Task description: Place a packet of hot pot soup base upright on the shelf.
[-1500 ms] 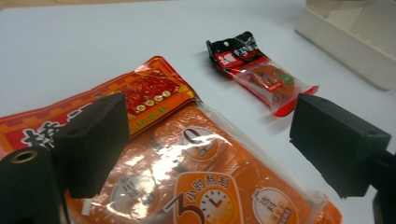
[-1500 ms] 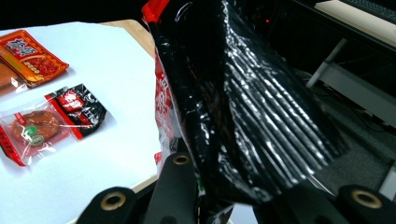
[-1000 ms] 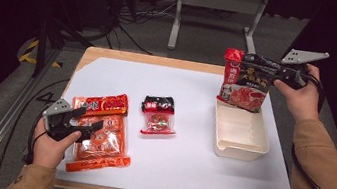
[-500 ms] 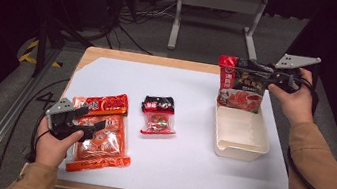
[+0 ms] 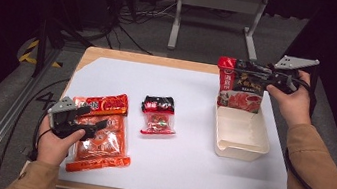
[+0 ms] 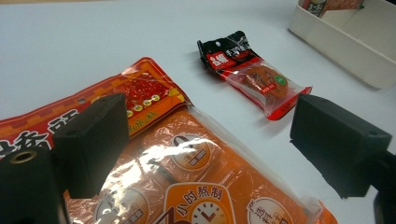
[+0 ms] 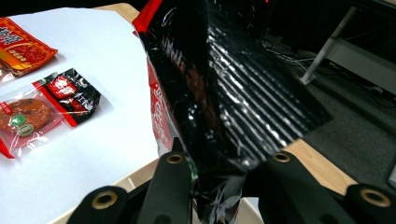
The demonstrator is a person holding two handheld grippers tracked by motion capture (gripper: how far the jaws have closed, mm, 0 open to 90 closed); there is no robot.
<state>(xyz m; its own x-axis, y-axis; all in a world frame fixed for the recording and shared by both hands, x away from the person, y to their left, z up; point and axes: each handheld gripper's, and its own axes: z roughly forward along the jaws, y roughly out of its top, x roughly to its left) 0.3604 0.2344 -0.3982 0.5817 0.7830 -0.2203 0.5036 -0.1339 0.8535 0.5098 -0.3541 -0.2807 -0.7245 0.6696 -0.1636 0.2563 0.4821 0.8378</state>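
Lowered since a second ago, the red-and-black pouch (image 5: 240,85) stands with its bottom in the cream tray (image 5: 241,135), still pinched by the right hand-held gripper (image 5: 265,78), whose jaws have just been opening. Unsupported, it could topple onto the desk (image 5: 186,168). The left hand-held gripper (image 5: 88,125) hovers unclenched over the orange packet (image 5: 104,140).

Hidden and cut-off parts

In the high view, the pouch (image 5: 240,85) stands with its bottom edge behind the tray (image 5: 241,135) wall, so whether it touches the tray floor cannot be told, and its print is too small to read. In the right gripper view, the right gripper (image 7: 224,177) has its pads covered by the pouch's black back. In the left gripper view, the orange pack (image 6: 187,177) runs off the bottom edge, and the tray is cut at the top right corner.
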